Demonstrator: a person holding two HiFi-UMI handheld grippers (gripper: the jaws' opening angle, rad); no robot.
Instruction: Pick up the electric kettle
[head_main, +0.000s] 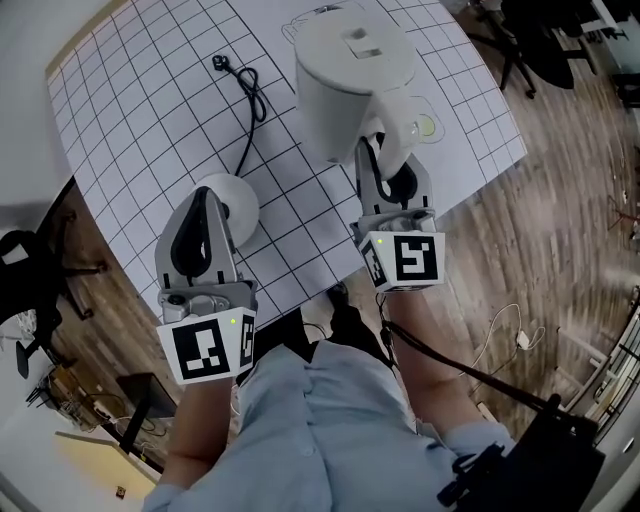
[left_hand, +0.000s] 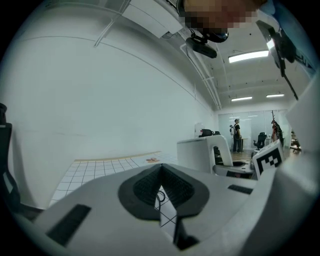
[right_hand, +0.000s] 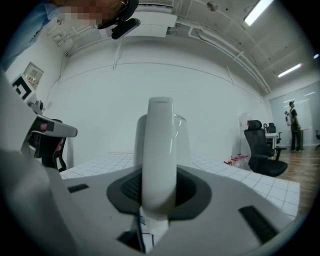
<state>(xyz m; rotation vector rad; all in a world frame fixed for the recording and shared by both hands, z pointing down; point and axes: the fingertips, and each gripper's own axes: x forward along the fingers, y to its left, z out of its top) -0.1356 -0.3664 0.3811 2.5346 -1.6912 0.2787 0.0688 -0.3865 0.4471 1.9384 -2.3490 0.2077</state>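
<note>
The white electric kettle (head_main: 350, 70) with its lid on shows large over the gridded table mat (head_main: 140, 130); whether its bottom touches the mat is hidden. My right gripper (head_main: 383, 160) is shut on the kettle's handle (right_hand: 159, 150), which stands upright between the dark pads (right_hand: 131, 189). The kettle's round white base (head_main: 238, 200) lies on the mat near the front edge, and its black cord (head_main: 252, 100) runs back to a plug (head_main: 220, 63). Over that base, my left gripper (head_main: 208, 198) is shut and holds nothing. The left gripper view shows the kettle (left_hand: 200, 152) off to the right.
The table's front edge (head_main: 300, 290) runs close to the person's body, with wooden floor (head_main: 560, 230) to the right. A black office chair (head_main: 30, 270) stands at the left, more chairs (head_main: 545, 40) at the back right. A cable (head_main: 500, 335) lies on the floor.
</note>
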